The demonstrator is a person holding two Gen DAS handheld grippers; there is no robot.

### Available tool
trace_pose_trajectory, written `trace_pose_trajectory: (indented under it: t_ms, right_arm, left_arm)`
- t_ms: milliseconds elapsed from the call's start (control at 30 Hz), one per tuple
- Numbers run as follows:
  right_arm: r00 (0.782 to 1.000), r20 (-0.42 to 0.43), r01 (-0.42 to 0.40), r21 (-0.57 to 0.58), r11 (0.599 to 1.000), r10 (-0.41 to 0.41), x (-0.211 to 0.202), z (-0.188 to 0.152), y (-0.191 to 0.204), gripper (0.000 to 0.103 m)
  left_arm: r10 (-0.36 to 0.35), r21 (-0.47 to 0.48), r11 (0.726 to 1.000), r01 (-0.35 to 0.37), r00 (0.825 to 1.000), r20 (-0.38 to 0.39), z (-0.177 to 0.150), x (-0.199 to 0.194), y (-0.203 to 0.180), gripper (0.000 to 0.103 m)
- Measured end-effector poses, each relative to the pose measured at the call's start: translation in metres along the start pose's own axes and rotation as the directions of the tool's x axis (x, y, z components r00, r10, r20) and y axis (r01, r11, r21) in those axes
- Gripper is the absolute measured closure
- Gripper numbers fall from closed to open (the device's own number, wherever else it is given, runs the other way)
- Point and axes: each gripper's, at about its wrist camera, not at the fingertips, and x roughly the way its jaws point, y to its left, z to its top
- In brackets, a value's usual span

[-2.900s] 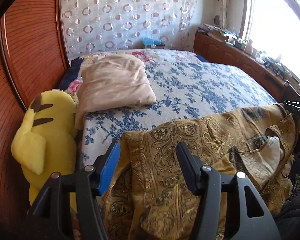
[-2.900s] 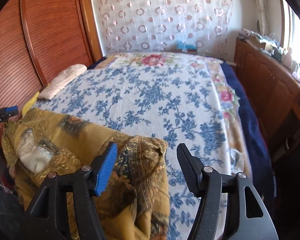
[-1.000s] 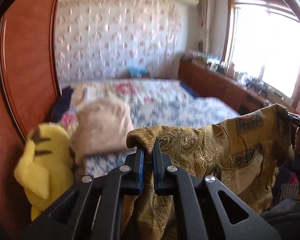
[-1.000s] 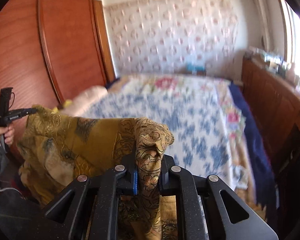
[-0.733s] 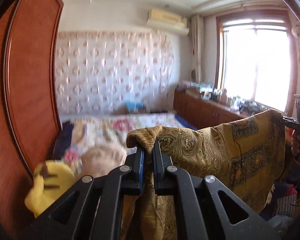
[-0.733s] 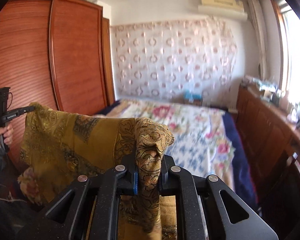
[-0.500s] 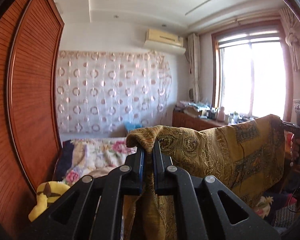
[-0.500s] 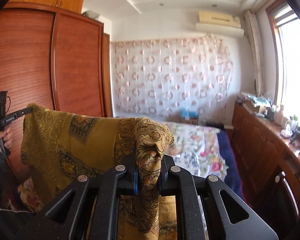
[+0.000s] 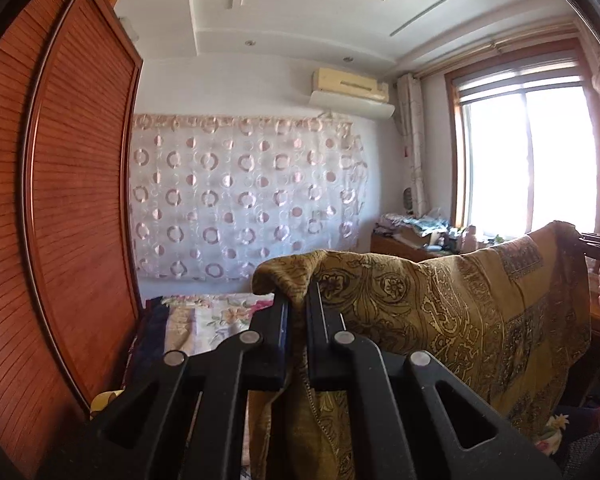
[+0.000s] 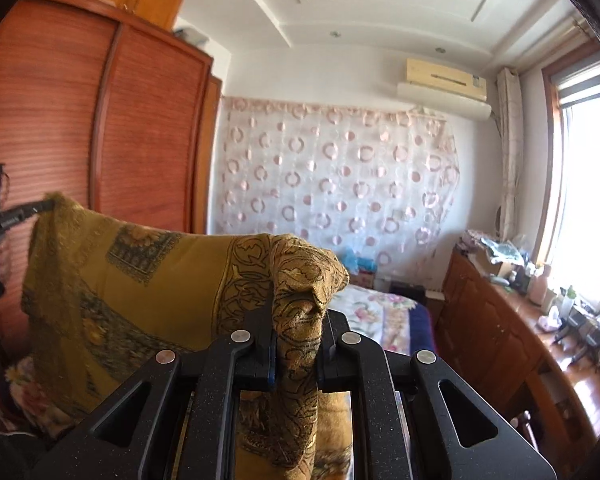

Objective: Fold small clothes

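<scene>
While your cloth [image 9: 440, 312] hangs stretched in the air above the bed [image 10: 384, 312], your left gripper [image 9: 298, 312] pinches one corner and your right gripper [image 10: 296, 324] the other; only the right view shows the cabinet top [image 10: 540, 320].

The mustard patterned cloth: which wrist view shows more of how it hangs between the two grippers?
The left wrist view: the mustard patterned cloth spreads wide from the left gripper to the right gripper at the far corner. The right wrist view shows a thick bunch filling its jaws, hiding much of the span.
</scene>
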Motion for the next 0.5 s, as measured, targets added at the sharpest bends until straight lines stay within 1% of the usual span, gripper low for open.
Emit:
trace_pose_trajectory:
  t_ms: [67,100,133,167,200,267,300,333,367,400,433,467,500]
  right_arm:
    - [0.998,-0.053,0.014,0.000,1.000,-0.014,0.044,-0.001,-0.008,0.093]
    - [0.996,-0.078,0.030,-0.008,1.000,-0.030,0.064,-0.005,-0.012,0.093]
    - [0.994,-0.099,0.038,-0.008,0.999,-0.039,0.080,-0.011,-0.017,0.093]
    - [0.989,-0.139,0.044,0.002,0.999,-0.043,0.111,-0.019,-0.023,0.093]
    - [0.986,-0.161,0.049,0.004,0.999,-0.048,0.128,-0.029,-0.026,0.093]
    - [0.972,-0.227,0.064,0.002,0.998,-0.062,0.178,-0.051,-0.032,0.092]
    - [0.965,-0.256,0.069,0.011,0.998,-0.064,0.205,-0.065,-0.034,0.091]
    - [0.959,-0.274,0.074,0.008,0.997,-0.069,0.218,-0.075,-0.035,0.090]
    - [0.946,-0.309,0.095,-0.017,0.995,-0.096,0.245,-0.092,-0.035,0.082]
    - [0.935,-0.336,0.110,-0.039,0.993,-0.116,0.260,-0.102,-0.035,0.066]
    - [0.904,-0.390,0.152,-0.085,0.985,-0.173,0.280,-0.117,-0.034,0.062]
    - [0.857,-0.458,0.205,-0.119,0.972,-0.237,0.304,-0.136,-0.035,0.062]
    - [0.846,-0.478,0.210,-0.108,0.972,-0.236,0.310,-0.146,-0.038,0.062]
  left_arm:
    - [0.022,0.002,1.000,-0.022,0.999,-0.035,-0.008,0.030,0.006,0.098]
    - [0.044,0.006,0.999,-0.044,0.997,-0.062,-0.016,0.051,0.010,0.097]
    - [0.056,0.008,0.998,-0.055,0.996,-0.076,-0.021,0.064,0.011,0.097]
    - [0.069,0.009,0.998,-0.069,0.993,-0.099,-0.029,0.083,0.015,0.096]
    - [0.084,0.011,0.996,-0.084,0.988,-0.131,-0.038,0.101,0.017,0.094]
    - [0.099,0.011,0.995,-0.099,0.975,-0.198,-0.057,0.137,0.021,0.092]
    - [0.100,0.011,0.995,-0.100,0.964,-0.245,-0.068,0.157,0.023,0.088]
    - [0.094,0.016,0.996,-0.093,0.951,-0.293,-0.079,0.175,0.027,0.086]
    - [0.093,0.019,0.996,-0.092,0.944,-0.317,-0.087,0.186,0.027,0.080]
    - [0.104,0.022,0.995,-0.102,0.936,-0.337,-0.096,0.197,0.029,0.068]
    - [0.115,0.023,0.993,-0.115,0.925,-0.363,-0.108,0.204,0.030,0.062]
    - [0.113,0.018,0.993,-0.114,0.916,-0.385,-0.115,0.207,0.031,0.059]
    - [0.099,0.005,0.994,-0.106,0.909,-0.406,-0.124,0.209,0.030,0.057]
